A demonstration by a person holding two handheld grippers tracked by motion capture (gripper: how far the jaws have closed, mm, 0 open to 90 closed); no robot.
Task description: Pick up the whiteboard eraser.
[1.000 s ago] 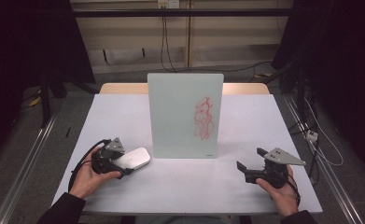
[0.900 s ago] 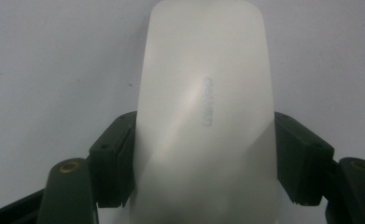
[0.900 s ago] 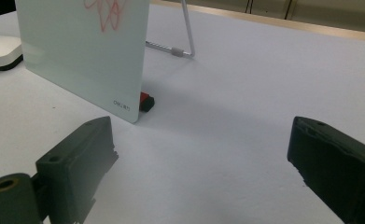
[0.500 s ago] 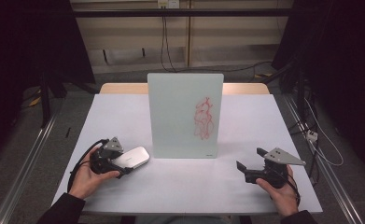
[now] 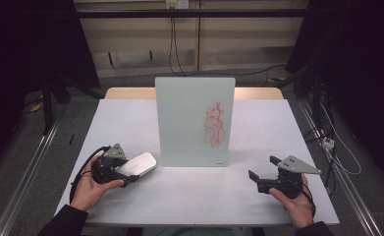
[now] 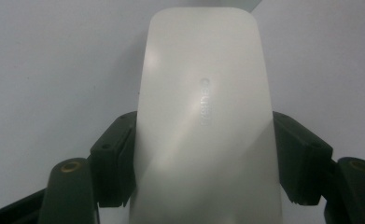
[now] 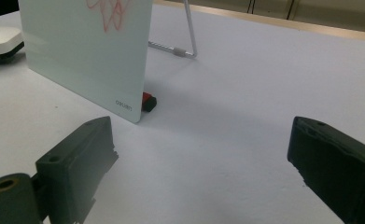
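White eraser [image 6: 203, 116], smooth plastic with rounded corners, sits clamped between the left gripper [image 5: 123, 173] jaws, which press its two long sides near the claw end; its long axis runs straight out along the jaws, far end pointing ahead toward the lower left corner of the upright whiteboard [image 5: 195, 120] with red scribble. Right gripper [image 5: 264, 172] sits low over the white table [image 5: 179, 196] with jaws spread wide, holding nothing, whiteboard corner ahead and left of it, well apart.
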